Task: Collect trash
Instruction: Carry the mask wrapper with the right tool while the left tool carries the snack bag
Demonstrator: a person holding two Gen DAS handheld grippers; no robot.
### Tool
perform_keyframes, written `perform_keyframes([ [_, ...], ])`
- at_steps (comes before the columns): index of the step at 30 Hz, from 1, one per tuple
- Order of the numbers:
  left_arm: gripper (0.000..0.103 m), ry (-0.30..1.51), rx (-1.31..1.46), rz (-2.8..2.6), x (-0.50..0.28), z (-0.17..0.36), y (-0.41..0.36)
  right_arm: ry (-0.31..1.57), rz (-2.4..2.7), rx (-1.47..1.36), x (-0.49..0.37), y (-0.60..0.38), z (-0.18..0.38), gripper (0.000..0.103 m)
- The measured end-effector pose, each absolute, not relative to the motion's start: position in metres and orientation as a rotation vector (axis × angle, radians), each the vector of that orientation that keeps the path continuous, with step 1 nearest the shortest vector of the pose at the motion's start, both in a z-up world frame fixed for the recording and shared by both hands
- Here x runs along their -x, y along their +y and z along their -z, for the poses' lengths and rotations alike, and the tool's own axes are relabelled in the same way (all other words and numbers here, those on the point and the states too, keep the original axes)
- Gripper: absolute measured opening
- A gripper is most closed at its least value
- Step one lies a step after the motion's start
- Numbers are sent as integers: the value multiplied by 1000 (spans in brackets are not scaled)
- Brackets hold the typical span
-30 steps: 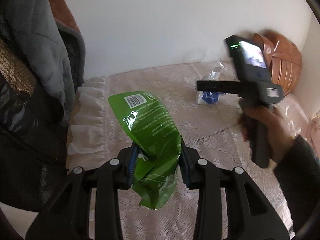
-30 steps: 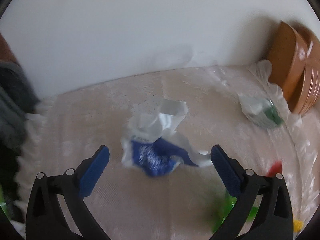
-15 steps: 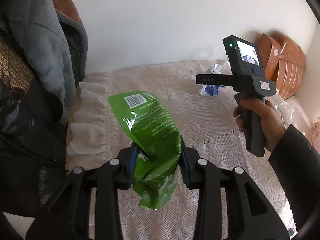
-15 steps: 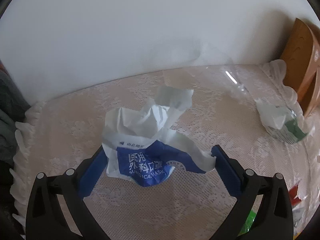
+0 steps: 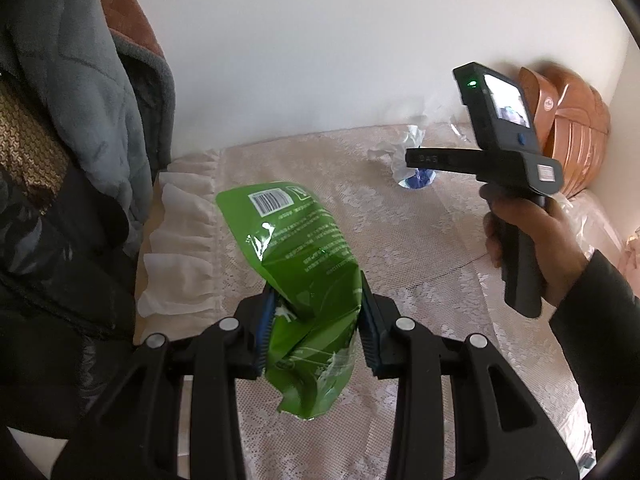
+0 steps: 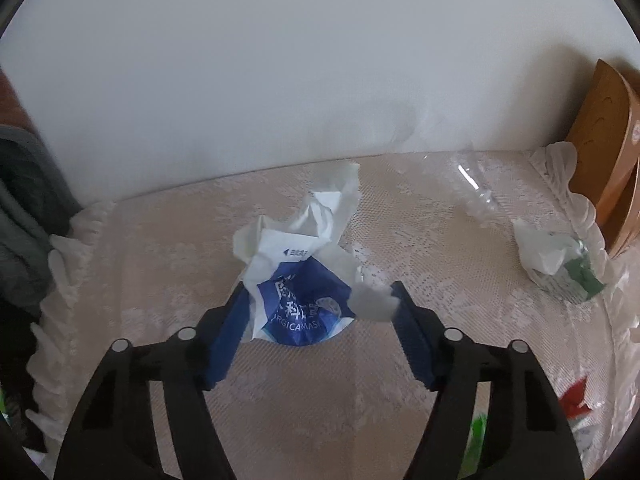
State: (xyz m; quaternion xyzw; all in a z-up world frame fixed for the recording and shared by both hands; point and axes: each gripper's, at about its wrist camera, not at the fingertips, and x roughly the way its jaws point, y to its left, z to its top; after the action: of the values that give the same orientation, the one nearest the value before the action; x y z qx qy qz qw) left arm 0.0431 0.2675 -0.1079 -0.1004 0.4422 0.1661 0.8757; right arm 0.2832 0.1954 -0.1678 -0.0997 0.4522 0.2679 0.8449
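Left gripper (image 5: 316,332), lower centre: jaws pinching a green snack wrapper (image 5: 298,264). Right gripper (image 6: 320,316): jaws spread, flanking a crumpled blue-and-white surgical-mask packet (image 6: 298,280) lying mid-frame on the lace-covered bed (image 6: 160,280).

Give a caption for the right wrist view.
Right gripper closing around a crumpled blue-and-white mask wrapper on the lace cloth.

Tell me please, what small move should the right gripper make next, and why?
Probably shut the jaws. The right gripper is open, its pads on either side of the crumpled blue and white mask wrapper on the lace cloth. The left gripper already holds the green bag.
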Motion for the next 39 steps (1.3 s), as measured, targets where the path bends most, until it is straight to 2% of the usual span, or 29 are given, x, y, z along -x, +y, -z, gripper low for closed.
perform_keyframes([
  [4,35,915,220,-333,-40,104,263,935,-591,155,-264,173,150,56],
  [11,35,920,227,-325,-33,103,255,916,-598,119,-242,151,137,56],
  [20,35,914,211,-311,-30,102,250,925,-616,83,-211,125,135,40],
  [22,35,916,219,-304,-29,104,248,934,-619,87,-200,118,137,40],
  [24,35,916,216,-302,-26,104,245,956,-619,84,-190,112,143,52],
  [25,35,917,214,-301,-25,105,243,966,-612,76,-186,109,147,63],
  [26,35,920,213,-301,-24,106,242,976,-595,69,-183,106,152,81],
  [28,35,925,212,-302,-21,107,242,979,-550,59,-178,102,157,101],
  [39,35,920,220,-322,-12,108,252,1112,-580,193,-175,128,188,101],
])
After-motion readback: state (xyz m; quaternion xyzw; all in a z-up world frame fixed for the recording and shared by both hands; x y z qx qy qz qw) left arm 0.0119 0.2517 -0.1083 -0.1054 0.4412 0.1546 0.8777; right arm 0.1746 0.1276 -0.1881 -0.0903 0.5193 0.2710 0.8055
